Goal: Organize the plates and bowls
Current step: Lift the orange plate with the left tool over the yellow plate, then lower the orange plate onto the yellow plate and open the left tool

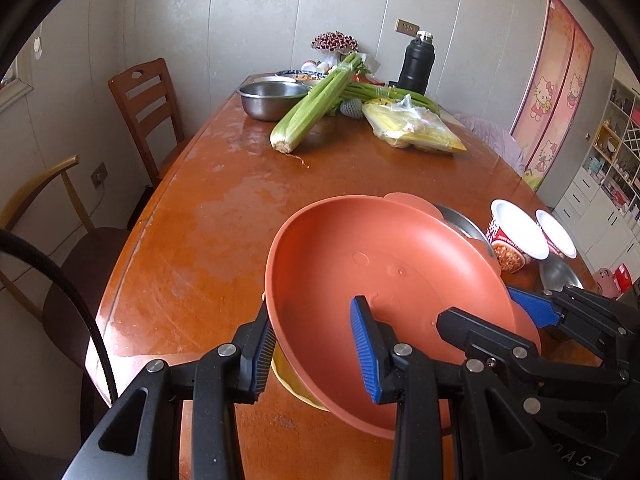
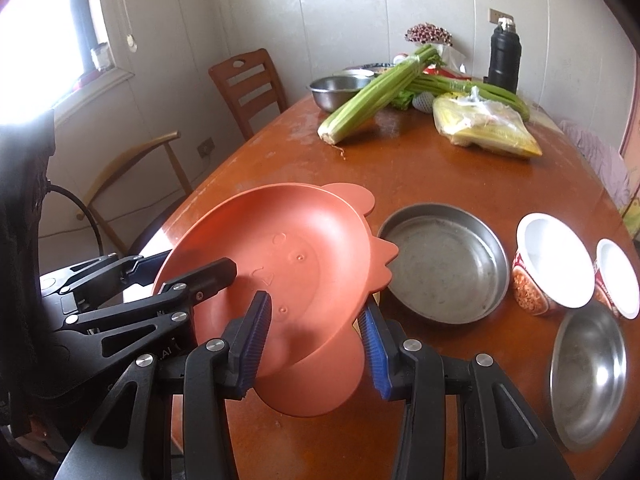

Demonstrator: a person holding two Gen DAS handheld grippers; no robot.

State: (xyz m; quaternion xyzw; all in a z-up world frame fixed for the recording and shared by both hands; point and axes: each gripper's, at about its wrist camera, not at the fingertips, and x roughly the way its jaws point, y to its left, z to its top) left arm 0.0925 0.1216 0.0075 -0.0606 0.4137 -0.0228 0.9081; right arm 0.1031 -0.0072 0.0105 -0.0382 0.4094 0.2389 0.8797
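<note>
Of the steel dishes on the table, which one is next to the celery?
The deep steel bowl at the far end, left of the celery. The flat-bottomed steel pan and the shallow steel dish lie near the instant noodle cups.

A home dining room: wooden table (image 1: pixel 192 216), chairs (image 1: pixel 146 112), celery (image 1: pixel 316 104).

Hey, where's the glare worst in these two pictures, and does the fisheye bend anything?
Right wrist view: the window at upper left is blown out to white; left wrist view: lighting is even, with soft sheen on the brown wooden table; both views: the table edge and wall panels curve, and dark lens rims cut the corners.
</note>
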